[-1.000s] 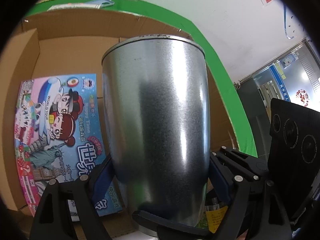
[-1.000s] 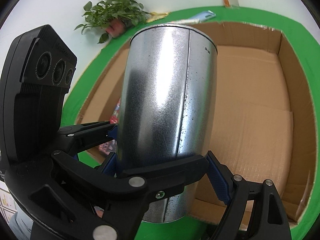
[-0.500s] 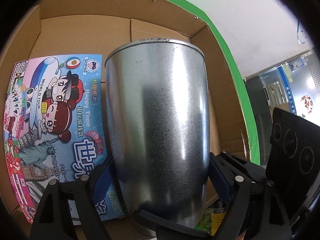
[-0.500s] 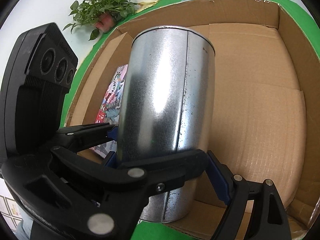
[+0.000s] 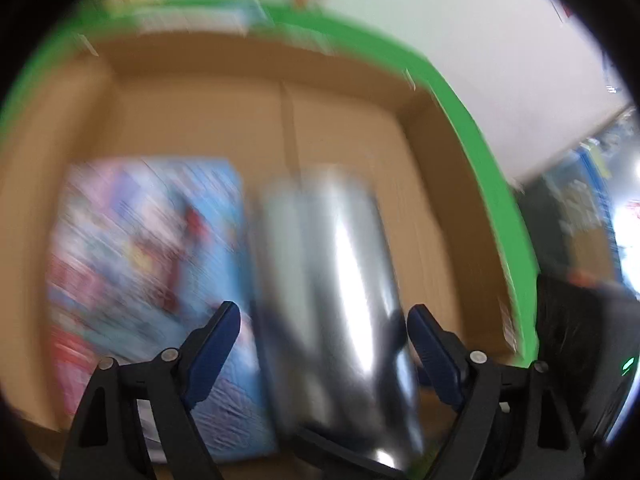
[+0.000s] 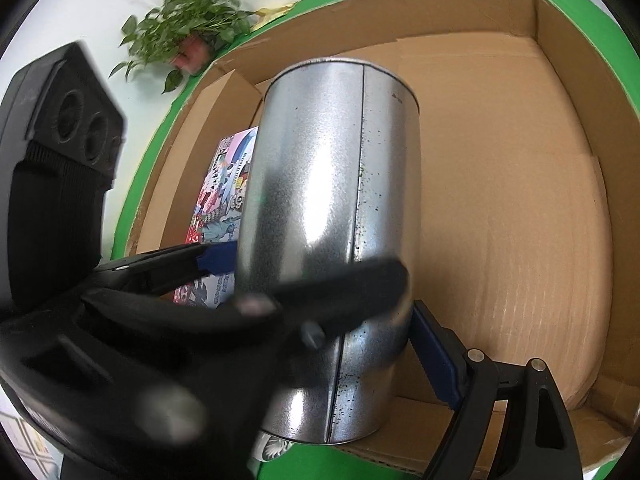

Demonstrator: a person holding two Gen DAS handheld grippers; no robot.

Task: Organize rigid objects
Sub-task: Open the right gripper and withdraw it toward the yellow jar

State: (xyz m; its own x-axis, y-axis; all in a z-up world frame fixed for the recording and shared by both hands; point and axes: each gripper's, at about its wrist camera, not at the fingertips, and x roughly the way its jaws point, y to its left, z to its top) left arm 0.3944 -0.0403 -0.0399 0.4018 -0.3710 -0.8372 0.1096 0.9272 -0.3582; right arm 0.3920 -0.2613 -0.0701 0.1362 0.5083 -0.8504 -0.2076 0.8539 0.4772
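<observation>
The writing on the colourful game box (image 6: 228,184) is too small in the right wrist view and too blurred in the left wrist view to read. Only cartoon drawings show, among them a small statue figure and red dice. The box lies flat on the floor of the open cardboard carton (image 6: 520,200), along its left wall.

The metal can (image 6: 328,200), grey and shiny with one vertical seam and dark specks, is at the near edge of the carton, just right of the game box. It leans a little, and its lower end covers the carton's near wall.

The right gripper (image 6: 320,320) grasps the can: its blue pad on the right side presses the metal. Its other finger is hidden behind the left gripper (image 5: 322,320), which reaches across the front of the can. The left fingers stand on both sides of the can, but because of blur I cannot tell if they clench it.

A potted plant (image 6: 184,36) stands beyond the carton's far left corner, on the green cover (image 6: 160,160).
</observation>
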